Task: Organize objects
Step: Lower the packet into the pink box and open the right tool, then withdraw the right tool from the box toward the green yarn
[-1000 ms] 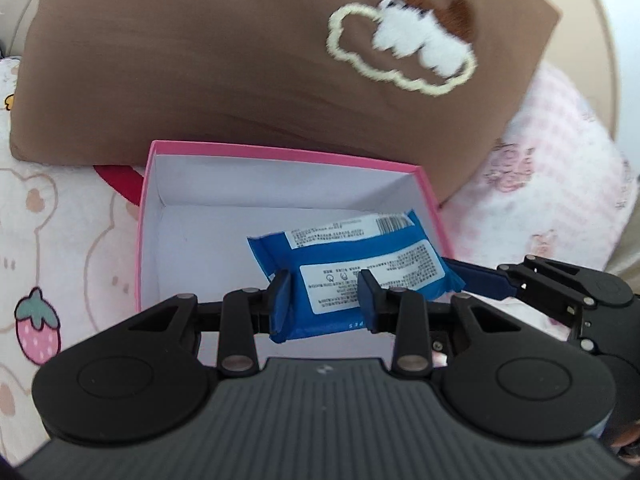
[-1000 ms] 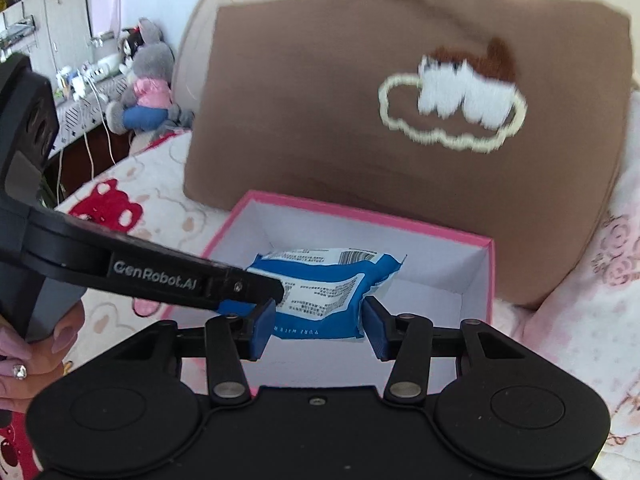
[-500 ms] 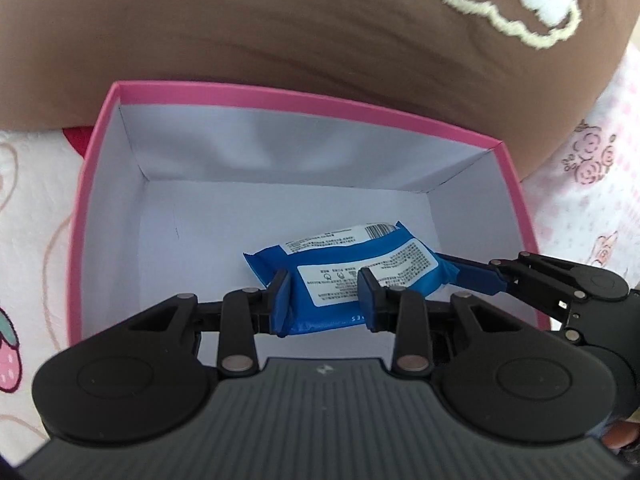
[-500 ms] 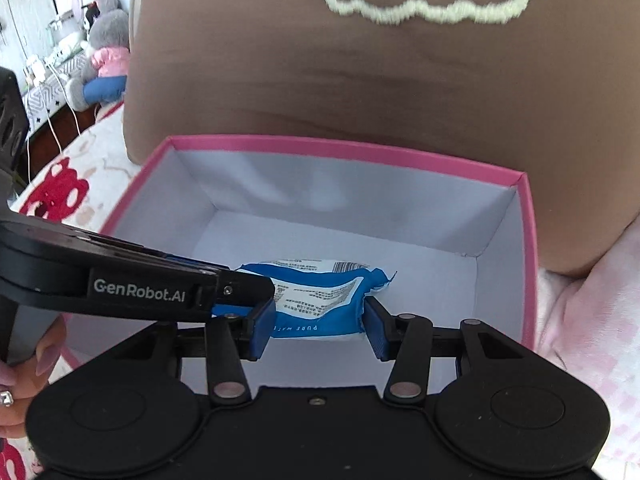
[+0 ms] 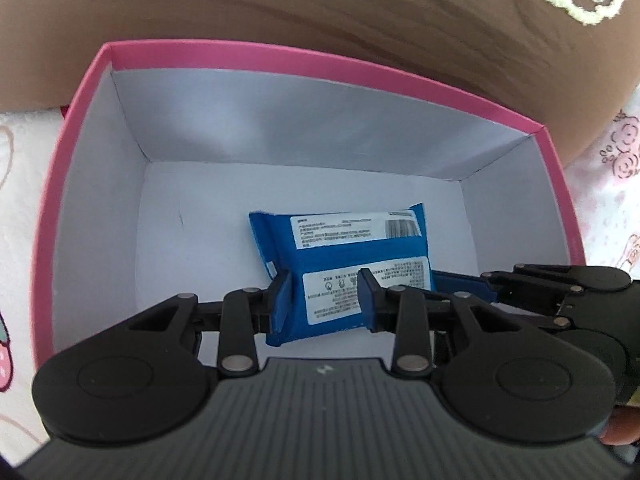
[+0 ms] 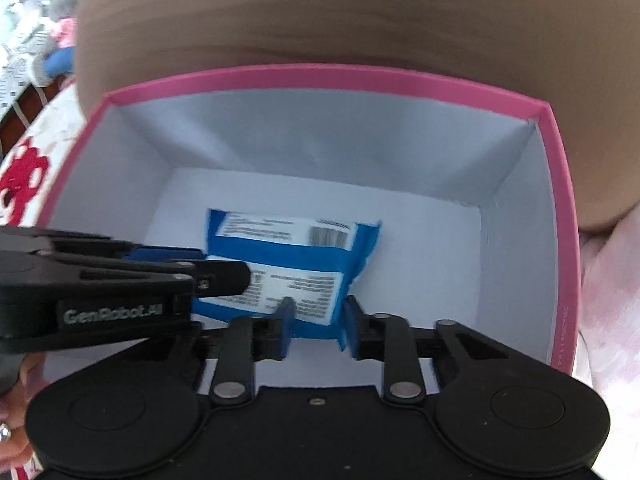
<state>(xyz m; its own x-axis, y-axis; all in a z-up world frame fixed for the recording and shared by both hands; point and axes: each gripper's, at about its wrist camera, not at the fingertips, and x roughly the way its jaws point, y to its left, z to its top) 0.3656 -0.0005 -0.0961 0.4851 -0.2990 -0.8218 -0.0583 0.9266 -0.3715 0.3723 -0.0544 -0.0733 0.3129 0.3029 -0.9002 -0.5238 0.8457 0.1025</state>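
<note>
On the bed, a patterned sheet [image 5: 16, 184] carries the pink box [image 5: 304, 60], which sits against a brown cushion [image 5: 320, 4], probably so it cannot slide away while things are loaded into it. Inside, low over the white floor, the blue wipes packet [image 5: 344, 256] is held label-up by both tools at once. The left gripper [image 5: 326, 300] has its jaws closed on the packet's near left portion, a blue pad pressed to each side of the lower white label. The right gripper [image 6: 318, 322] has its jaws closed on the near right corner, as the right wrist view shows. I judge that 2 grips are used because the soft pack would sag or twist from 1 corner, and that holding it flat lets it be laid squarely on the box floor. It appears close to the floor, yet whether its underside touches cannot be told, since the packet hides the contact. From the left wrist view the right tool's pads are largely hidden behind the packet edge. In the right wrist view the left tool's black finger [image 6: 224, 278] covers part of the label. The label print is too small and blurred to read. The cushion's embroidered motif is cut off at the top edge. A plush toy [image 6: 60, 52] at far left is smeared by blur.
</note>
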